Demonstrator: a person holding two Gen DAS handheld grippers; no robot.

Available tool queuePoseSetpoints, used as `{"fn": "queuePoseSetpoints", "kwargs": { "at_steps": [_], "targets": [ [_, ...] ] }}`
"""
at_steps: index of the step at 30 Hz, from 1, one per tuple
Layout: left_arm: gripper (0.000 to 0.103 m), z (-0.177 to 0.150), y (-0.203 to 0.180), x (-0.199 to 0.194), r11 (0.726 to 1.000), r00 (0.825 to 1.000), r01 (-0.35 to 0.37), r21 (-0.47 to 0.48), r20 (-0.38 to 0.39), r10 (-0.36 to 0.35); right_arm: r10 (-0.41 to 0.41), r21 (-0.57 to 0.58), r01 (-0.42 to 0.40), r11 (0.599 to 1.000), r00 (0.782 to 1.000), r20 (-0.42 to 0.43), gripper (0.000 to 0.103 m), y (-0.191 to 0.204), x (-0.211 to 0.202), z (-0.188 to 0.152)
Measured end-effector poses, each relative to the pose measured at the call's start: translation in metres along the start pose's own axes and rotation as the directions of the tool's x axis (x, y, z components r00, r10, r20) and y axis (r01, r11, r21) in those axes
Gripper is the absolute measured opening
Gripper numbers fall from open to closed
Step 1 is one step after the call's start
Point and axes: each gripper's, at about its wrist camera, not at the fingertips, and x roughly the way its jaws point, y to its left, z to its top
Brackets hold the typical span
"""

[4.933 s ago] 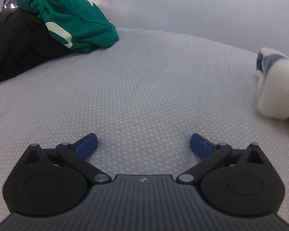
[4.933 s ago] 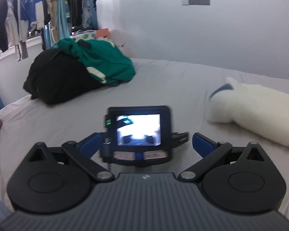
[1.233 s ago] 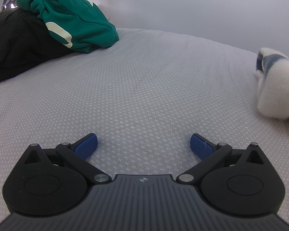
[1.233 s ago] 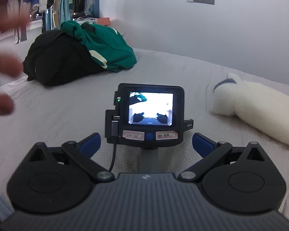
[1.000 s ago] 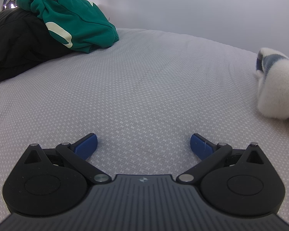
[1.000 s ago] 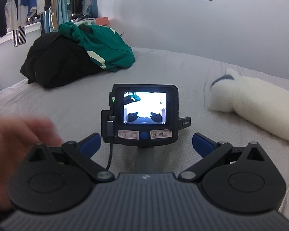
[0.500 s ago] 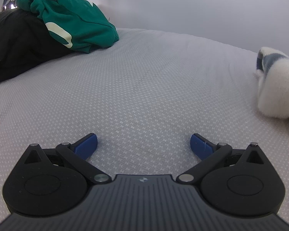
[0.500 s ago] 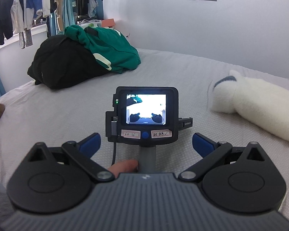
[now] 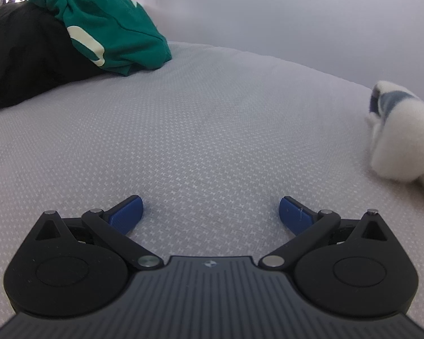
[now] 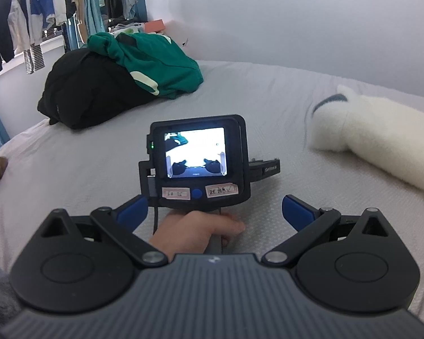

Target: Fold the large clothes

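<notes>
A green garment (image 9: 113,45) lies crumpled on a black garment (image 9: 22,59) at the far left of the grey bed (image 9: 206,130); both also show in the right wrist view, green (image 10: 155,65) on black (image 10: 93,96). My left gripper (image 9: 210,209) is open and empty, low over the bed, far from the clothes. My right gripper (image 10: 214,209) is open and empty, just behind the left gripper's camera screen (image 10: 196,159). A hand (image 10: 195,234) holds the left gripper's handle.
A white fluffy garment with a blue patch (image 10: 381,138) lies at the right; it also shows in the left wrist view (image 9: 404,138). Clothes hang on a rack (image 10: 42,19) at the far left. A white wall (image 10: 296,28) stands behind the bed.
A hand came in from the left and took hold of the left gripper's handle. The left gripper has lifted and tilted slightly. The right gripper has risen a little.
</notes>
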Motion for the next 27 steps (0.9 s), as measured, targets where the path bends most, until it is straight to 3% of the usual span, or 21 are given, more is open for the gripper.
{"fn": "queuePoseSetpoints", "kwargs": {
  "at_steps": [6, 10, 14, 21, 27],
  "targets": [
    [0.103, 0.004, 0.004, -0.006, 1.0, 1.0, 0.019, 0.021, -0.021, -0.018, -0.016, -0.008, 0.016, 1.0, 0.999, 0.034, 0.103, -0.001, -0.003, 0.0],
    [0.103, 0.009, 0.004, -0.021, 0.998, 1.0, -0.023, 0.057, 0.005, 0.023, -0.051, -0.022, 0.053, 0.998, 0.996, 0.071, 0.103, -0.005, -0.01, 0.004],
    [0.103, 0.026, 0.009, -0.046, 0.996, 0.998, -0.035, 0.08, -0.043, 0.039, -0.091, -0.009, 0.093, 0.996, 0.988, 0.128, 0.103, -0.016, -0.029, 0.014],
    [0.103, 0.069, 0.021, -0.135, 0.99, 0.999, 0.01, 0.144, 0.03, -0.014, -0.194, 0.054, 0.186, 0.981, 0.945, 0.264, 0.103, -0.046, -0.087, 0.037],
    [0.103, 0.089, 0.018, -0.235, 0.982, 0.99, 0.084, 0.168, 0.098, -0.102, -0.274, 0.104, 0.254, 0.962, 0.913, 0.304, 0.103, -0.069, -0.139, 0.052]
  ]
}}
